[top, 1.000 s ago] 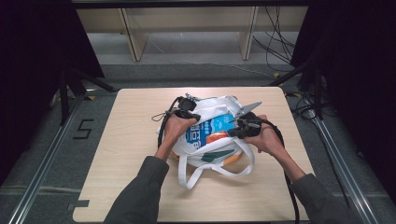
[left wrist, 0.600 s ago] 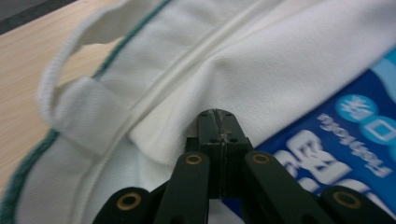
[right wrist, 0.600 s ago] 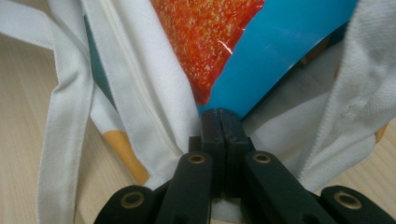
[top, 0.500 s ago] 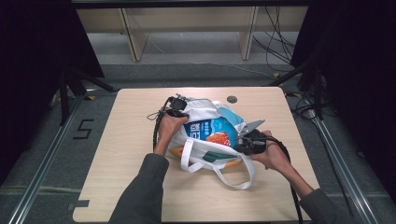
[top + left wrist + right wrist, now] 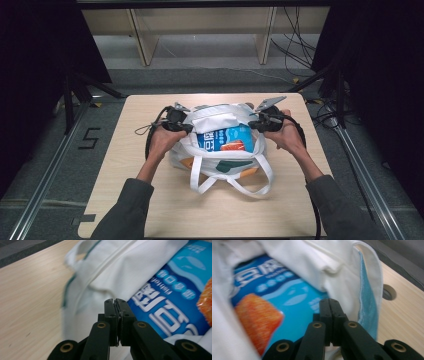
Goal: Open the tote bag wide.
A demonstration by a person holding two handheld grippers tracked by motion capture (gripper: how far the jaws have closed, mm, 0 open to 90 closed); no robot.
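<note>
Even overhead light brightens the pale wooden table (image 5: 150, 200) while the surroundings fall dark; both gripper views are soft, with motion blur smearing their edges.

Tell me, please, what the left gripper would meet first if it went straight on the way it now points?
Most likely the blue snack packet lying in the white tote bag: the left gripper, jaws shut, points at the packet's edge where the bag's cloth folds over it. Depth is unclear, so the cloth could come first.

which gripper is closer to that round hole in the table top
Right. The right gripper sits at the bag's right edge, near the hole by that rim; the left gripper is across the bag.
</note>
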